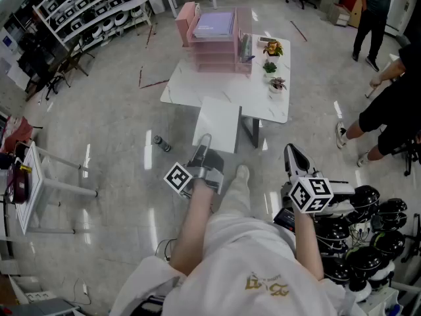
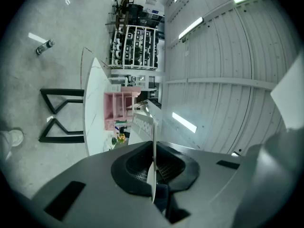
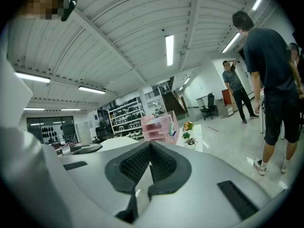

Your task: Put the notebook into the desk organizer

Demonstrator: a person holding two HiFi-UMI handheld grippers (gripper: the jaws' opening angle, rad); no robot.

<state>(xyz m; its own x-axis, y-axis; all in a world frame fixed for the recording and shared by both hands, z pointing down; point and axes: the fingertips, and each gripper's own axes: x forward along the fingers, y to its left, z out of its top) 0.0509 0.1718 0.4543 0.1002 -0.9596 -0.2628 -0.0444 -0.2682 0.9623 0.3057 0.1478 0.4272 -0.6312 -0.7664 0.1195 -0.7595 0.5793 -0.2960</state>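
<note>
The left gripper (image 2: pixel 153 169) is clamped on the white notebook (image 1: pixel 218 124), away from the table (image 1: pixel 197 87). The pink desk organizer (image 1: pixel 214 59) holds perhaps lilac papers (image 1: pixel 216 24) on top. The right gripper (image 3: pixel 150 164) is closed, empty
</note>
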